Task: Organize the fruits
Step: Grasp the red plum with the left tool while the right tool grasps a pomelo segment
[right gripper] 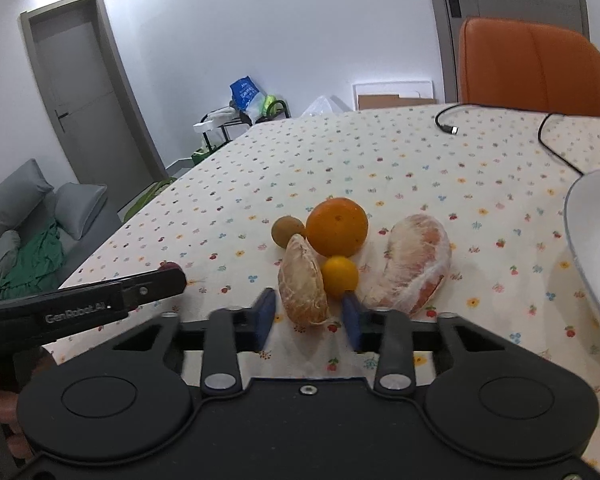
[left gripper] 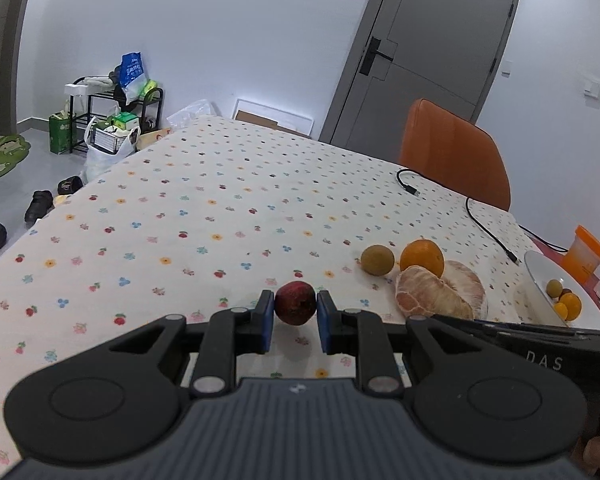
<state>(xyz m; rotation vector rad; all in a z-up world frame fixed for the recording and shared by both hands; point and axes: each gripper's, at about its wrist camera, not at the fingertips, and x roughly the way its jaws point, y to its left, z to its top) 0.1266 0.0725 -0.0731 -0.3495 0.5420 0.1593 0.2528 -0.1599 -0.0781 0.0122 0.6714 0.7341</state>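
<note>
The left gripper (left gripper: 295, 322) sits nearest in its own view, its blue pads clamped on a small dark red fruit (left gripper: 295, 303) held just above the flowered tablecloth (left gripper: 204, 216). In the right wrist view the right gripper (right gripper: 307, 316) has its blue pads pressed on a peeled pomelo segment (right gripper: 303, 284) resting on the cloth; no earlier view shows how the jaws got there. Touching that segment on its right is a small yellow citrus (right gripper: 339, 275), and just behind both sits a large orange (right gripper: 337, 226), with a brownish-green round fruit (right gripper: 287, 230) beside it on the left. A larger peeled pomelo piece (right gripper: 414, 262) lies to the right of the orange. A white plate (right gripper: 592, 248) stands at the right edge of the table; the left wrist view shows a few small fruits already on it. Farther back a black cable (right gripper: 446, 122) trails across the cloth, and an orange chair (right gripper: 532, 64) stands behind the table
</note>
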